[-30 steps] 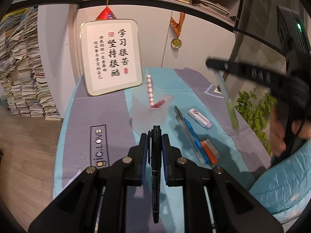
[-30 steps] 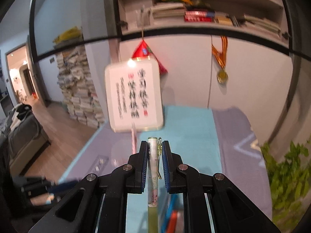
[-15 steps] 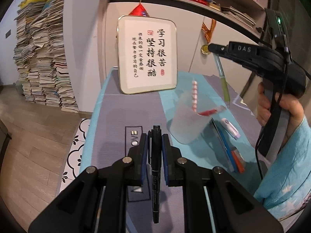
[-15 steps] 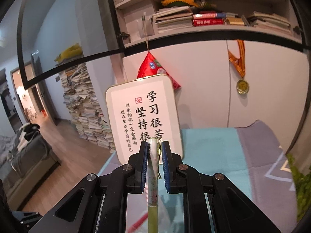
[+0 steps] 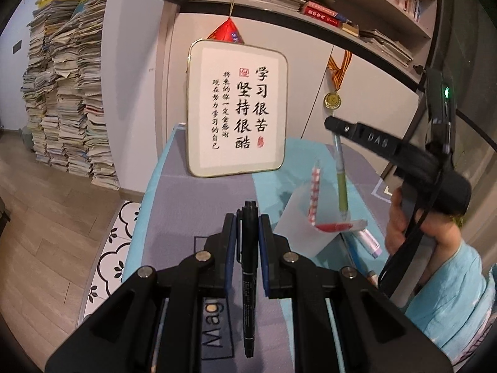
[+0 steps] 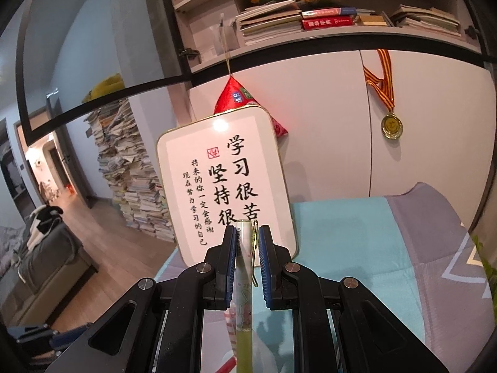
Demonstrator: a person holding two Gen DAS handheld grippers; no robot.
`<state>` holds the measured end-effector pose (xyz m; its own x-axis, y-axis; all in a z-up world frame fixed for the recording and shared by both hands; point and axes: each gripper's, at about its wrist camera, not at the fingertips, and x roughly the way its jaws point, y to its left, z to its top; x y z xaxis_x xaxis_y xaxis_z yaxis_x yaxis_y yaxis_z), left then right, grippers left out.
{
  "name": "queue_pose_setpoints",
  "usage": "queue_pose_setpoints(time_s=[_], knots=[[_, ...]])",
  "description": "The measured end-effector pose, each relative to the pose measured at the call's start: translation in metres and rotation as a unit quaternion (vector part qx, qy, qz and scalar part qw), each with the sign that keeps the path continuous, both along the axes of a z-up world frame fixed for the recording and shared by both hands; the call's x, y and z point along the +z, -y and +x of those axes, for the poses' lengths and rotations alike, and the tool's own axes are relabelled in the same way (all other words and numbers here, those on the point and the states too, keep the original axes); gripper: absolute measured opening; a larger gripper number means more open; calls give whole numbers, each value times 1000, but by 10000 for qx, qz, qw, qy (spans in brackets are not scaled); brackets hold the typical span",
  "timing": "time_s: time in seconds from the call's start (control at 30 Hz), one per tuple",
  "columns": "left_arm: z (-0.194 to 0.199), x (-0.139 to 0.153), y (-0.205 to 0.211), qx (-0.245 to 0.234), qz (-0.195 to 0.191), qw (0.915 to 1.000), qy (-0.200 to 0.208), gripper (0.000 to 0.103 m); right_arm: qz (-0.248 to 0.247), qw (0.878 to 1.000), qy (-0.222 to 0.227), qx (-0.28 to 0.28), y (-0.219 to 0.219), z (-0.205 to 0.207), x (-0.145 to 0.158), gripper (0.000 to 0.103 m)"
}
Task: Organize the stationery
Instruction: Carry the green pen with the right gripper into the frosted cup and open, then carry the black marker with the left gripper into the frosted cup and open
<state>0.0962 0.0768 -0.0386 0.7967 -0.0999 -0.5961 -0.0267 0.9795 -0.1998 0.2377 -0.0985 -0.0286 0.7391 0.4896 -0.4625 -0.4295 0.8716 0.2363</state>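
Observation:
My left gripper is shut on a black marker, held above the table short of the cup. A translucent plastic cup stands on the table with a red-and-white checked pen in it. My right gripper is shut on a green pen that hangs straight down. In the left wrist view the right gripper holds that green pen upright with its tip at the cup's mouth. The cup's rim barely shows in the right wrist view.
A framed calligraphy sign leans on the wall at the table's back. A small white-and-purple item lies right of the cup. A medal hangs on the wall. Stacks of paper stand on the floor at left.
The right gripper has lowered the green pen toward the cup's mouth. The left gripper has turned left and risen, still holding the black marker.

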Motion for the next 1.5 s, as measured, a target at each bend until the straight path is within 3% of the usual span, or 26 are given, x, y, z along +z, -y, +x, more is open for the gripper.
queue_pose_setpoints(time_s=[0.23, 0.57, 0.83, 1.03, 1.13, 1.2, 1.23, 1.5], knots=[[4, -3, -1, -11, -15, 10000, -71, 12, 108, 9999, -125, -20, 9, -8, 0, 15], [1, -1, 2, -101, -21, 9999, -46, 12, -133, 9966, -800, 121, 18, -33, -3, 15], [-6, 2, 11, -257, 74, 9996, -31, 12, -533, 9892, -1362, 137, 13, -32, -25, 15], [-11, 5, 14, -257, 142, 9996, -14, 12, -363, 9833, -1778, 150, 22, -34, -32, 15], [-14, 8, 17, -282, 160, 9995, 12, 12, -349, 9847, -1704, 131, 27, -44, -25, 25], [-15, 9, 19, -288, 174, 9994, 32, 12, -342, 9868, -1583, 67, 32, -54, -18, 45], [-16, 11, 20, -291, 183, 9994, 49, 12, -349, 9880, -1503, 43, 34, -58, -15, 48], [-7, 28, 33, -251, 327, 9987, 286, 12, -867, 9901, -1101, -111, 55, -103, -2, 50]])
